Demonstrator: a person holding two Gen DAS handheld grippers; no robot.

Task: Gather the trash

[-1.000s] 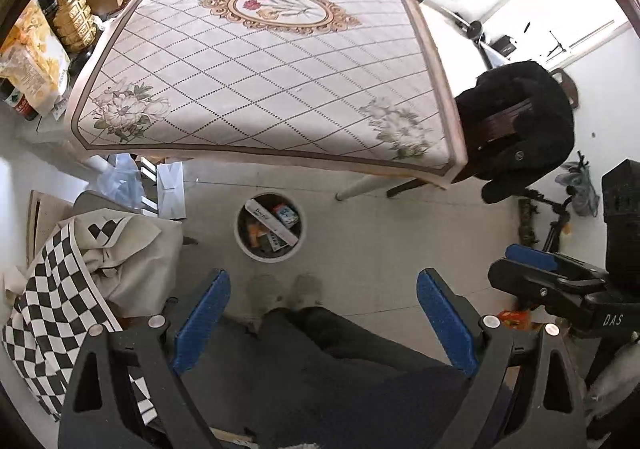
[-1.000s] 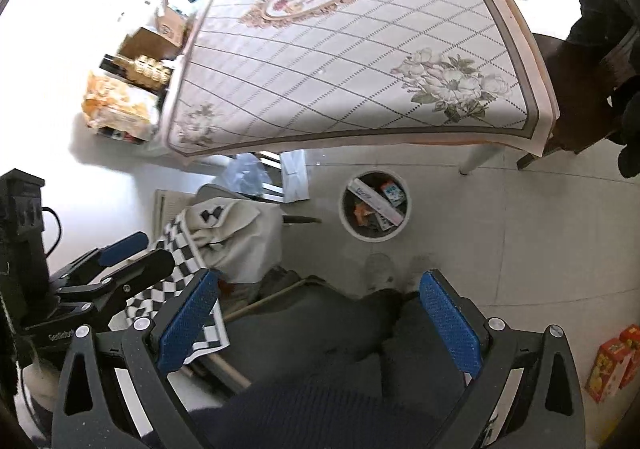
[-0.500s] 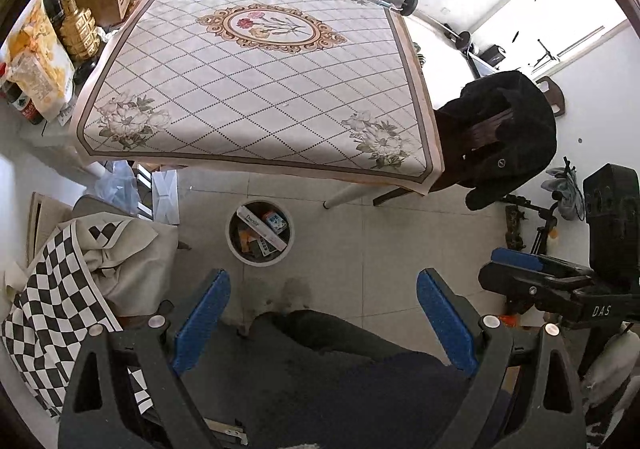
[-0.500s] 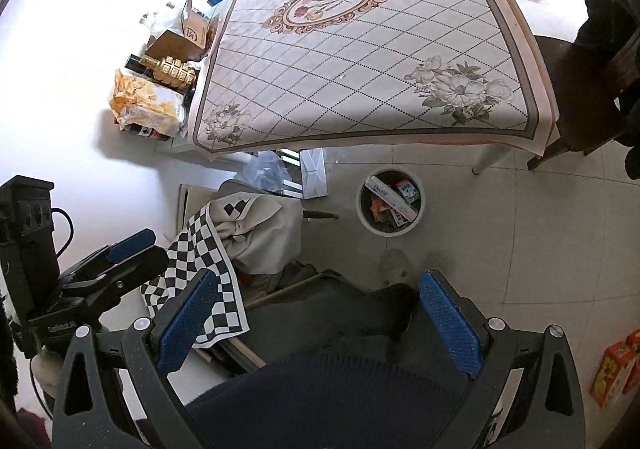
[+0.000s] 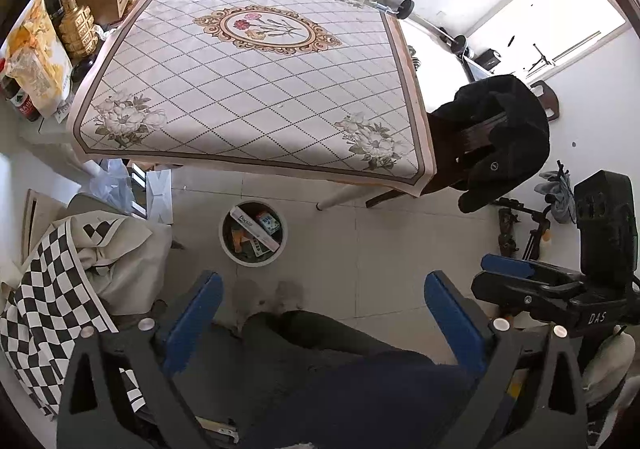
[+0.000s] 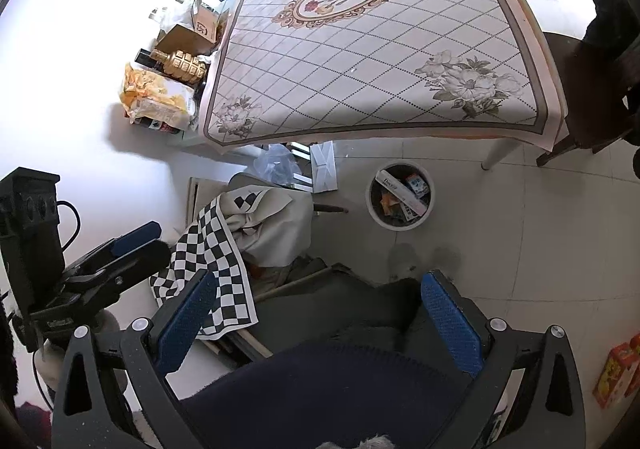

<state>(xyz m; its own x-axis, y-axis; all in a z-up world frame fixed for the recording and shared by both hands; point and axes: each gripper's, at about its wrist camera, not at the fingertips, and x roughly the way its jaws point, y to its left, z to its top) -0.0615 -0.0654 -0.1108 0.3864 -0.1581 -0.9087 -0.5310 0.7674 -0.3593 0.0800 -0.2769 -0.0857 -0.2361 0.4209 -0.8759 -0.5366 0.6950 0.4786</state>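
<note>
A round white trash bin (image 5: 253,258) stands on the tiled floor below the table's near edge; it also shows in the right wrist view (image 6: 400,223). It holds a long white box (image 5: 256,230), a small blue carton (image 5: 267,222) and other wrappers. My left gripper (image 5: 322,313) is open and empty, held high above the floor over the person's legs. My right gripper (image 6: 320,309) is open and empty too, at a similar height. Each gripper shows in the other's view, the right one (image 5: 532,285) and the left one (image 6: 116,261).
A table with a floral diamond-pattern cloth (image 5: 256,89) fills the upper view. A chair draped with a black coat (image 5: 500,137) stands to its right. A checkered cloth (image 5: 48,289) lies over a seat at left. Boxes and snack bags (image 6: 160,97) sit beside the table. Red boxes (image 6: 616,373) lie on the floor.
Both grippers have risen and pulled back, so the table and bin look smaller and farther. Both stay open and empty.
</note>
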